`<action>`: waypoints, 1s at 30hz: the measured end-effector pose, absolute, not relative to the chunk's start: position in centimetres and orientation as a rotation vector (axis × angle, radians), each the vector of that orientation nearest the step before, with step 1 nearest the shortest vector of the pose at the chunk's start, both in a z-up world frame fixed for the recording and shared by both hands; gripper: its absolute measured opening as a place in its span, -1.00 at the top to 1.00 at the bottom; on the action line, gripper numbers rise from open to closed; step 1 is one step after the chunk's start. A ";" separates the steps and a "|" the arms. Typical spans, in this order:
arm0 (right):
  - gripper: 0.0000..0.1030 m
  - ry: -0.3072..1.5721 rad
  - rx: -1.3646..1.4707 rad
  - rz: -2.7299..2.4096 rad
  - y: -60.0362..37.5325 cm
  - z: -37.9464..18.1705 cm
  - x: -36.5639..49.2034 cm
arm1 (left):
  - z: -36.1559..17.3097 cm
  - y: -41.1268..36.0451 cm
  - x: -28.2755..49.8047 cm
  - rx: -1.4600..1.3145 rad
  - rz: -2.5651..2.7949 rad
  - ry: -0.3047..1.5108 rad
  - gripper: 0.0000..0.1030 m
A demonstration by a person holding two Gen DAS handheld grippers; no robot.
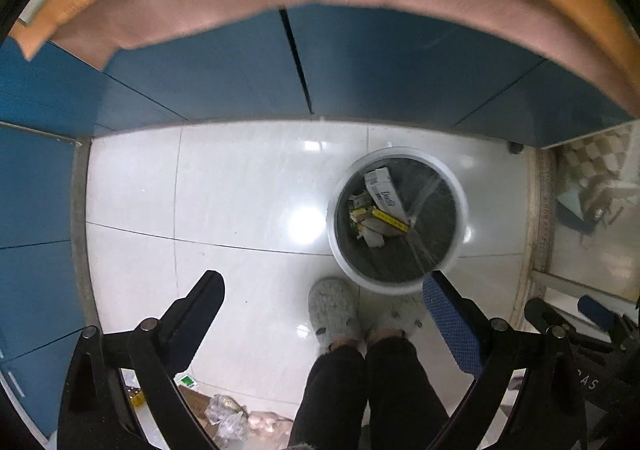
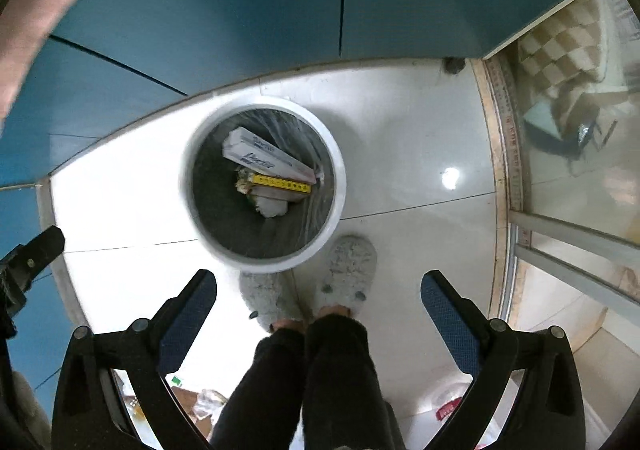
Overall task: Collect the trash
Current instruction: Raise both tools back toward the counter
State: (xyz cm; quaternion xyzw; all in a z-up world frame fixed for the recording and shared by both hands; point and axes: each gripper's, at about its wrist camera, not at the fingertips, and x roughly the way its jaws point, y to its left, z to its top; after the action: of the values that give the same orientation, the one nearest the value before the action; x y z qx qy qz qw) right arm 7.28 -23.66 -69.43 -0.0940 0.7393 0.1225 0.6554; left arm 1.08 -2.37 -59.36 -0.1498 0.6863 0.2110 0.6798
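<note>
**Trash in the bin, both grippers empty**

White floor tiles meet blue cabinets. Beside grey slippers stands the white bin, holding a white box and yellow carton. Left gripper and right gripper fingers gape wide, holding nothing.

A round bin is set on the floor, just in front of a person's two slippers and near the cupboard doors behind it. Inside the bin, a long box is laid on top of other boxes and scraps. More trash is seen on the floor behind the person's legs.
</note>
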 end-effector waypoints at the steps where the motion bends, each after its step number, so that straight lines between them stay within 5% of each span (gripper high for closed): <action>1: -1.00 1.662 -0.220 0.280 -23.7 -67.5 7.1 | -58.2 -2.8 0.9 -0.332 0.467 1.536 -0.97; 16: -1.00 1.531 -0.204 0.323 -25.4 -43.9 1.9 | -42.0 -6.9 -2.5 -0.279 0.393 1.483 -0.97; 30: -1.00 1.410 -0.067 0.371 -26.8 -31.7 1.8 | -29.3 -6.1 -0.2 -0.172 0.468 1.219 -0.97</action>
State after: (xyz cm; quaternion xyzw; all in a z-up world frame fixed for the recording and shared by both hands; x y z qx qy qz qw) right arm 1.75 -26.84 -31.68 -0.0307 0.6440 0.1695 0.7454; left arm -0.25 -6.08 -29.31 -0.0798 0.5665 0.2174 0.7908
